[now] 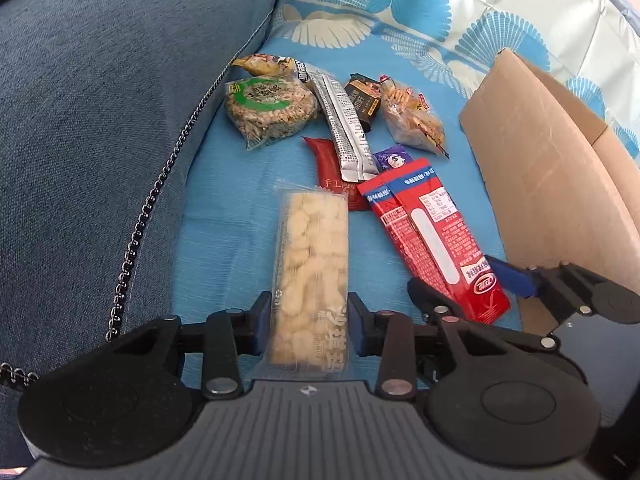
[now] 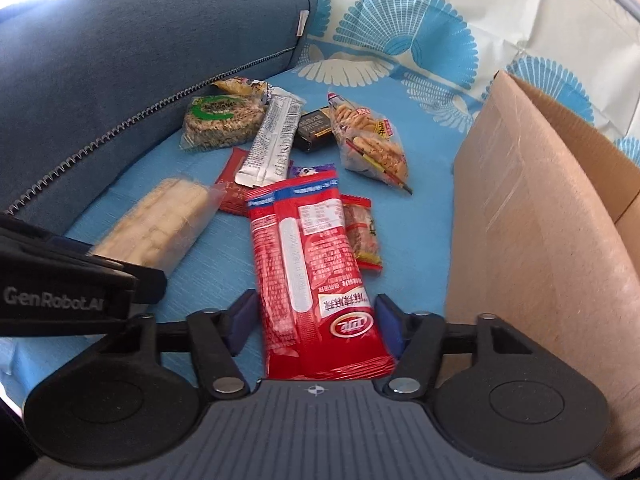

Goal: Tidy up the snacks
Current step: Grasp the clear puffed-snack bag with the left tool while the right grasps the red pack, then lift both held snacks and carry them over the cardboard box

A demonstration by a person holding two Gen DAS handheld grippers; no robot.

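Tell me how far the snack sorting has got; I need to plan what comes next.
Nothing visibly finished: the cardboard box interior is hidden. In hand: the left gripper brackets the clear pale cracker pack, the right gripper the long red packet. Left on the blue cloth: round green-label cake, silver stick pack, dark box, clear biscuit bag, several smaller wrappers.
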